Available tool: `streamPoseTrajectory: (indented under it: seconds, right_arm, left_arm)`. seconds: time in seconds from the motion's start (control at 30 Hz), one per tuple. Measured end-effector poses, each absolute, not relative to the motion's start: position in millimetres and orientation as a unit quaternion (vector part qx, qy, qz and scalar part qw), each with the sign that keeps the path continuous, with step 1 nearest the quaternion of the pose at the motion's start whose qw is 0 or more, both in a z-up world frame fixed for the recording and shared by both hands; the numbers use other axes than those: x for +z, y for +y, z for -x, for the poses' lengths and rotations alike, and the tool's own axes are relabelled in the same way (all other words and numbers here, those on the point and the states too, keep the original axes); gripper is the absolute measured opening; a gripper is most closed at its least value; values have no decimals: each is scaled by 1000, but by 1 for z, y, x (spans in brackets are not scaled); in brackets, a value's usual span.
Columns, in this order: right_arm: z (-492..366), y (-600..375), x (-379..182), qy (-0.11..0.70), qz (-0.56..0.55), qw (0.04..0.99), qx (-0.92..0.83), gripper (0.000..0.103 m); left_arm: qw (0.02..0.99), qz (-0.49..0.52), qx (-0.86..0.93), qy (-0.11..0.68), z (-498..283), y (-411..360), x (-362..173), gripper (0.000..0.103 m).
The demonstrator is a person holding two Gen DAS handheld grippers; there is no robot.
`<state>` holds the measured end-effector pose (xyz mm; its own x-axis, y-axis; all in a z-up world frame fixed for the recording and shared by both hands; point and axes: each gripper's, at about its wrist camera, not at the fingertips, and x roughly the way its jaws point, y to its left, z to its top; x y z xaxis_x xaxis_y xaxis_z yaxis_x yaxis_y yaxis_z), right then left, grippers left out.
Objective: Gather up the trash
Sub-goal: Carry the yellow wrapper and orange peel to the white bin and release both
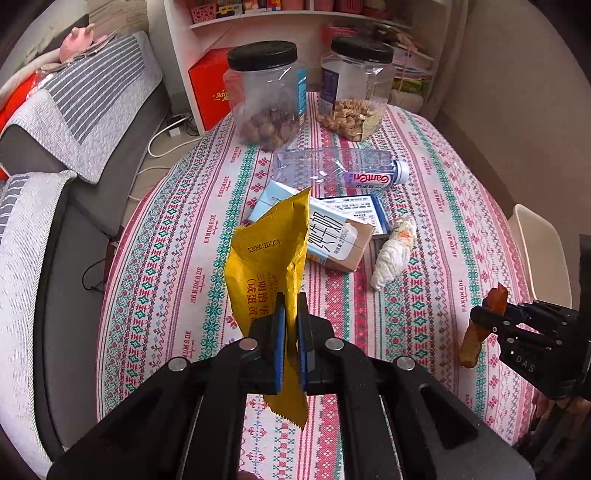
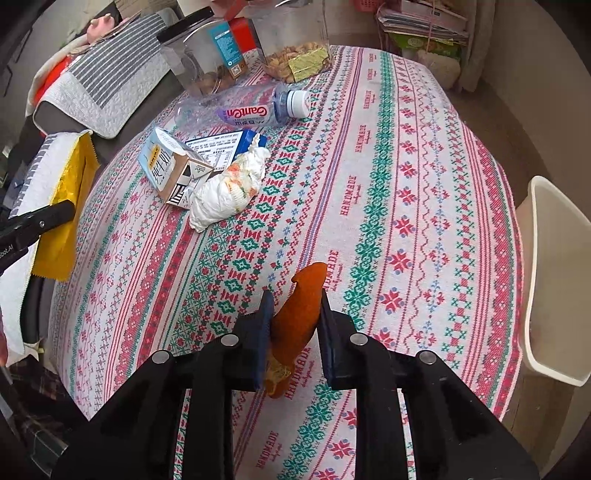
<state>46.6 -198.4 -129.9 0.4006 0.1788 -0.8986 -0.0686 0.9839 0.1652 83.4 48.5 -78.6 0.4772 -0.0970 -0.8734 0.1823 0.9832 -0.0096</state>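
My left gripper [image 1: 291, 302] is shut on a yellow snack wrapper [image 1: 266, 258] and holds it above the patterned tablecloth [image 1: 166, 266]. My right gripper [image 2: 295, 299] is shut on an orange peel strip [image 2: 301, 306], held above the cloth; it shows at the right of the left wrist view [image 1: 484, 325]. On the table lie a milk carton [image 2: 173, 171], a crumpled white tissue [image 2: 229, 188], a blue-and-white box [image 2: 225, 146] and an empty clear bottle [image 2: 243, 107]. The wrapper also shows at the left of the right wrist view [image 2: 68, 206].
Two black-lidded clear jars [image 1: 266, 96] [image 1: 354, 88] with nuts stand at the table's far end. A grey sofa [image 1: 74, 110] runs along the left. A white chair [image 2: 554, 280] stands at the right. Shelves [image 1: 295, 18] stand behind.
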Motion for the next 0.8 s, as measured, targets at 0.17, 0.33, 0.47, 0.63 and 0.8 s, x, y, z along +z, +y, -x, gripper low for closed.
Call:
streamPoseTrajectory:
  seconds: [0.17,0.33,0.47,0.63,0.8]
  right_arm:
    - [-50,-199,-108,517,-63,851,65,19]
    - [-54,-203,-90,487,-70,868,60,19]
    - [-54,-213,-78,469,-77,878,56,19]
    - [-51,-229,-67,452,-84,887,47,19]
    - [-47,-252,-56,437,-95,894,30,19]
  left_arm:
    - [867,-25,-99,488,-81,37,-66,6]
    - [875,-15,-113,470,-82,23,-50,6]
    - [881,-9,-125,456,-80,9,-40,6]
    - [883,-3,-135,449,-80,-5,-33,6]
    - [885,-3,-145,443,-80,-23,-28,6]
